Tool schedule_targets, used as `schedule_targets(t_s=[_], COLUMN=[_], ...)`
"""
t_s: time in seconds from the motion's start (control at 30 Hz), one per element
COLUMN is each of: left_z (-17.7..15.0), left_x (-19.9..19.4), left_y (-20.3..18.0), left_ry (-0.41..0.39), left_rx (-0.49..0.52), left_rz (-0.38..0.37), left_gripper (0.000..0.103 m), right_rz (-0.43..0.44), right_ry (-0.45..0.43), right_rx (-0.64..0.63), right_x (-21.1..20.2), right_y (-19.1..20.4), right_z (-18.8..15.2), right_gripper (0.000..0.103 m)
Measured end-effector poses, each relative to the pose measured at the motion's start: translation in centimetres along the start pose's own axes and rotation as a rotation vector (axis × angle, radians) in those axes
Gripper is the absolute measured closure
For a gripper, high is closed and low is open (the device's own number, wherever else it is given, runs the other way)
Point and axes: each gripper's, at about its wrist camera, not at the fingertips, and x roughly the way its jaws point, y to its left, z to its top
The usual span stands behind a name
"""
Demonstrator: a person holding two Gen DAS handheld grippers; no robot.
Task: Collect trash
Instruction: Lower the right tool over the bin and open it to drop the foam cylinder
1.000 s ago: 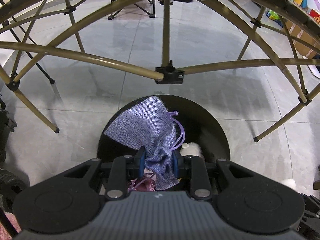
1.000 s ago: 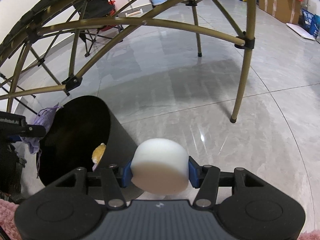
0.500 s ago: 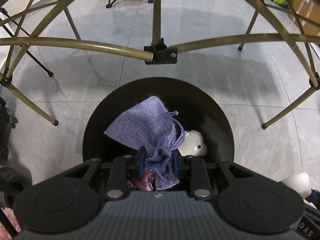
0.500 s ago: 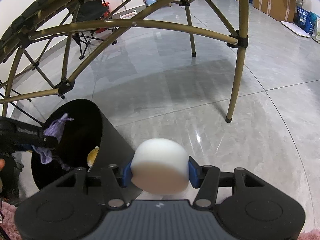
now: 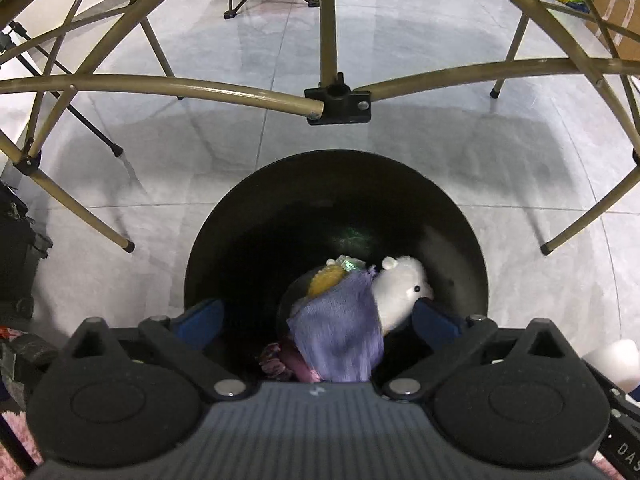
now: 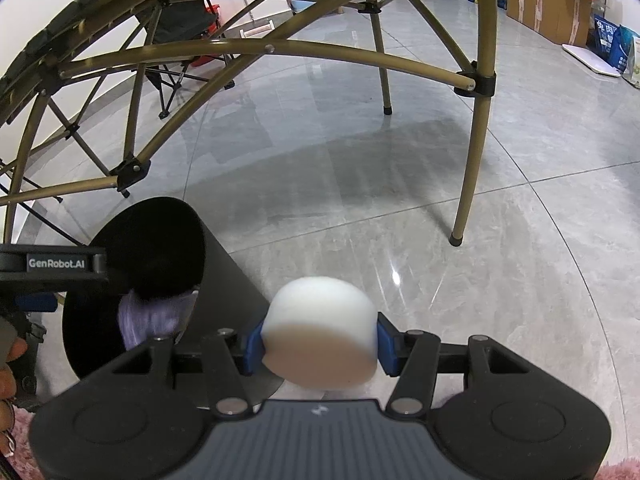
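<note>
Left gripper: held over the mouth of the bin; its fingers have just been opened wide and nothing is pressed between them.
Pouch: seen inside the bin, free of the fingers, against the plush toy.
Right gripper: fingers closed on the white foam block.
Block to bin: the block is carried beside the bin, outside its wall; the opening lies to the left of the right fingers and a little ahead.
Next move, as judged: the block is to be carried leftward over the rim before release.
Nearer hand: the left is already at the bin; the right is just beside it.

Pouch lies in bin, left of plush toy.
</note>
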Motion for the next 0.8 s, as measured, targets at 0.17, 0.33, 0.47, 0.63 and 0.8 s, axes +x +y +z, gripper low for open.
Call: schedule_targets(t_s=[0.17,0.33,0.47,0.63,0.8], left_z=[-0.1,-0.2,-0.3,-0.5,-0.7], left_x=[0.5,0.3,0.0,-0.3,-0.6], left_y=[0.4,1.0,1.4,2.5,4.2], left_ry=[0.023,0.022,0.020,0.012,0.005], left_rx=[-0.009,-0.013,-0.019,-0.036,-0.059], left_rz=[0.013,0.013,0.013,0.013,0.011], left_gripper=[0.000,0.000,0.000,0.000,0.000], right_rz=[0.002,0.005,0.010,0.017,0.034], right_ry=[0.002,0.000,-0.001,-0.005,-0.016], right_rx=[-0.010,-0.019,-0.032,-0.052,-0.089], right_x=[-0.1,-0.3,-0.4,-0.6,-0.9], right_y=[0.3,0.7,1.4,2.5,4.4], right_z=[-0.1,0.0,0.1,0.2,0.6], right_gripper=[0.050,0.049,0.049,0.049,0.049])
